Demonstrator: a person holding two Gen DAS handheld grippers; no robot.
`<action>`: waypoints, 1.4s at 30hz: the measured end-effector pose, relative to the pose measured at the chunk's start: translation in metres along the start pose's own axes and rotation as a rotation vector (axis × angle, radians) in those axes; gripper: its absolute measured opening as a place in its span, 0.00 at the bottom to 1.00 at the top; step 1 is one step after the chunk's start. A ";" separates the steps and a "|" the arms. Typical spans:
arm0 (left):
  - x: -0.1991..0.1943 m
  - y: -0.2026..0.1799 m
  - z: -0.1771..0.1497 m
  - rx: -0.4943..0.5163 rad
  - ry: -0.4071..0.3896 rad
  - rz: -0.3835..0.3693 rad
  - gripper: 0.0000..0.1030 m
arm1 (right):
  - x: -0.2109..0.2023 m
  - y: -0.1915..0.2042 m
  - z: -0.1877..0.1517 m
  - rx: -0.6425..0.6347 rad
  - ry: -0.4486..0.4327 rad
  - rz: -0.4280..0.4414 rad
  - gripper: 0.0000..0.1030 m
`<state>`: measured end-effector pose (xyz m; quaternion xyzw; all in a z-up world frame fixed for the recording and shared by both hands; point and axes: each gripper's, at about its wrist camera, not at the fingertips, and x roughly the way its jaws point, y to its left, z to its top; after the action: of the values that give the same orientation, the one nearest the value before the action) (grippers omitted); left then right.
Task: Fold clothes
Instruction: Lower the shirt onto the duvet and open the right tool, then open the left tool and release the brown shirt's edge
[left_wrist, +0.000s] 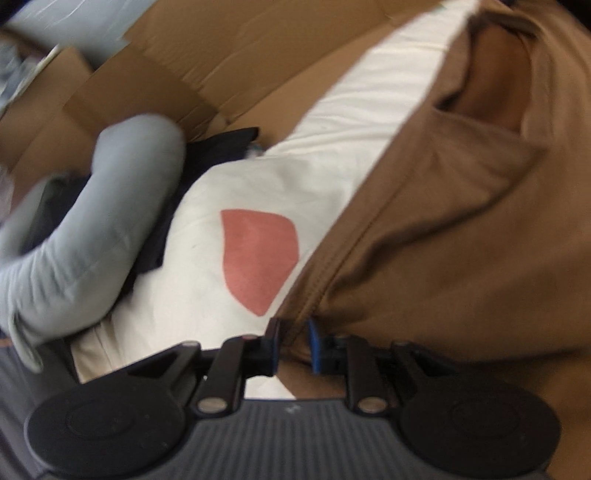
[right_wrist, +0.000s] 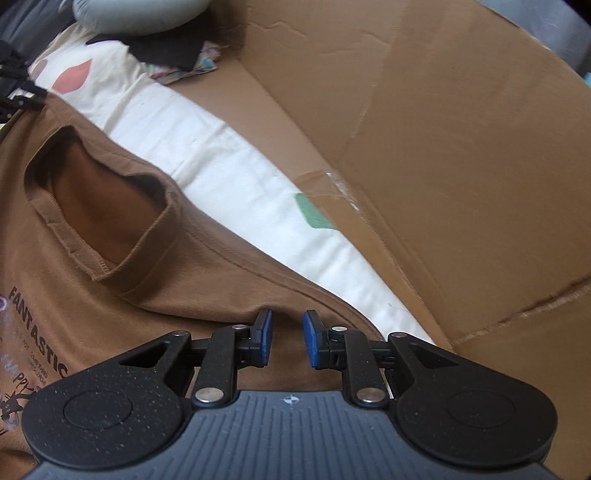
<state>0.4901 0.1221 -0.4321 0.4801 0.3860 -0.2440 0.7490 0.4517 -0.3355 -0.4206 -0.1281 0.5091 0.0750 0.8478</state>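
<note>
Below, the brown T-shirt (right_wrist: 155, 280) lies on a white cloth (right_wrist: 236, 173) over cardboard (right_wrist: 443, 147), the left gripper (left_wrist: 293, 345) narrowly straddling its hem, the right gripper (right_wrist: 286, 338) slightly parted, gripping nothing.

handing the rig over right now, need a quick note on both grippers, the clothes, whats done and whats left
Left gripper: jaws slightly apart, the brown t-shirt hem between them; the blur hides whether they pinch it.
Right gripper: open, nothing between the pads, just above the shirt's edge.
Clothes: the shirt lies on a white patterned sheet over cardboard, neck opening showing. Grey and dark garments are piled beyond it.
Done: shirt laid out.
Left: no fold visible yet; fold the shirt, then the pile.
</note>
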 end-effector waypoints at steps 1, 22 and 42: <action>0.001 0.000 0.000 0.004 0.001 -0.006 0.17 | 0.001 0.001 0.001 -0.011 0.001 -0.001 0.26; -0.013 0.025 0.007 -0.006 -0.059 -0.009 0.04 | 0.000 0.002 0.004 -0.069 -0.052 0.022 0.32; -0.026 0.008 0.053 -0.025 -0.158 -0.180 0.09 | 0.000 0.015 0.023 -0.075 -0.121 0.071 0.32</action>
<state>0.4989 0.0771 -0.3946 0.4135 0.3705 -0.3426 0.7579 0.4677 -0.3146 -0.4127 -0.1370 0.4580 0.1316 0.8684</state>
